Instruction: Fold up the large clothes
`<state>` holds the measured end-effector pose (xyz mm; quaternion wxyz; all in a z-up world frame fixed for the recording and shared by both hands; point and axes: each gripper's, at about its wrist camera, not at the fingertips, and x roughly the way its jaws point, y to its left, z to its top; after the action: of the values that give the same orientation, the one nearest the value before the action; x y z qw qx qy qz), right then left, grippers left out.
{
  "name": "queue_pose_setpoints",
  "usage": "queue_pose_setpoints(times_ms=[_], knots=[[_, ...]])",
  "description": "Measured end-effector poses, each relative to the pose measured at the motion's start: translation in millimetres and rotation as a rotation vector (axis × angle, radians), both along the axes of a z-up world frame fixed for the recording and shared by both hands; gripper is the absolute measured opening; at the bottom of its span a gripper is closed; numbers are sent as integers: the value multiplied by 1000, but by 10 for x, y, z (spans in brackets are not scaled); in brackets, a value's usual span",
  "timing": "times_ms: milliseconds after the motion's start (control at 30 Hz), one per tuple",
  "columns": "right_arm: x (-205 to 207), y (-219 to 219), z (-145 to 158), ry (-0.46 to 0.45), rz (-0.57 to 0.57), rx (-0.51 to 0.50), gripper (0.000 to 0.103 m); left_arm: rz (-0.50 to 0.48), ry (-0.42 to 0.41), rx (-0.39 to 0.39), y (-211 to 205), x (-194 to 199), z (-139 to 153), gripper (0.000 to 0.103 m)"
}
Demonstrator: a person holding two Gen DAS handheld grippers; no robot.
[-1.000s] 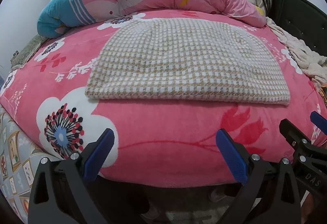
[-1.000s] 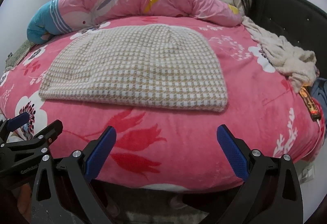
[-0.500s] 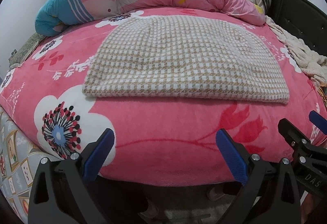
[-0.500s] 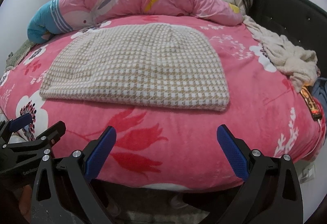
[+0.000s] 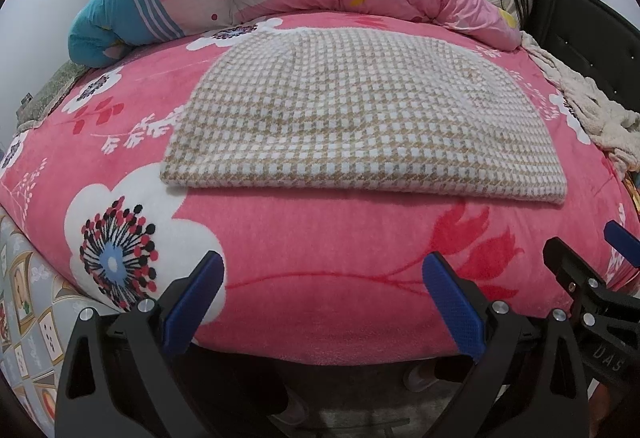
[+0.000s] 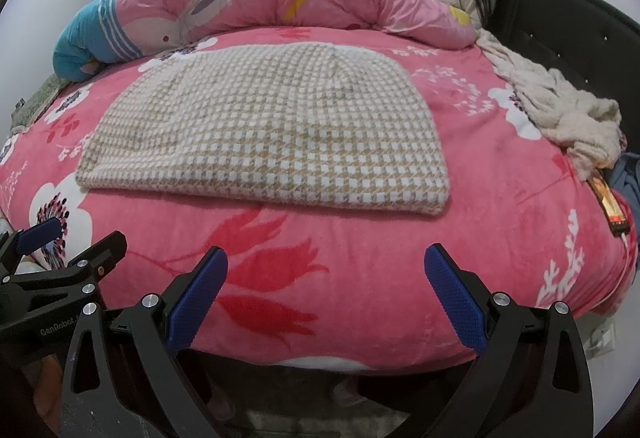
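Both jaws are standing wide apart and gripping nothing: my left gripper (image 5: 322, 300) and my right gripper (image 6: 326, 296) are hovering over the near edge of the pink bedspread (image 5: 320, 238). At 12 o'clock the checked garment (image 5: 352, 122) is lying flat, already doubled I think. Next I am needing to reach its near corners at 11 and 1 o'clock and fold again.
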<state>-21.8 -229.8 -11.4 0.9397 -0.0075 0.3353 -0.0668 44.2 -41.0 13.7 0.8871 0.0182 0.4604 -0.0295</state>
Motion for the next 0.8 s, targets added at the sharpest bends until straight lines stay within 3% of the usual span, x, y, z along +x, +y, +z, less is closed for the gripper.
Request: queue_pose_setpoints(times_ms=[800], knots=[[11, 0, 5, 8, 10, -7, 95, 5, 0, -8, 30, 15, 19, 98]])
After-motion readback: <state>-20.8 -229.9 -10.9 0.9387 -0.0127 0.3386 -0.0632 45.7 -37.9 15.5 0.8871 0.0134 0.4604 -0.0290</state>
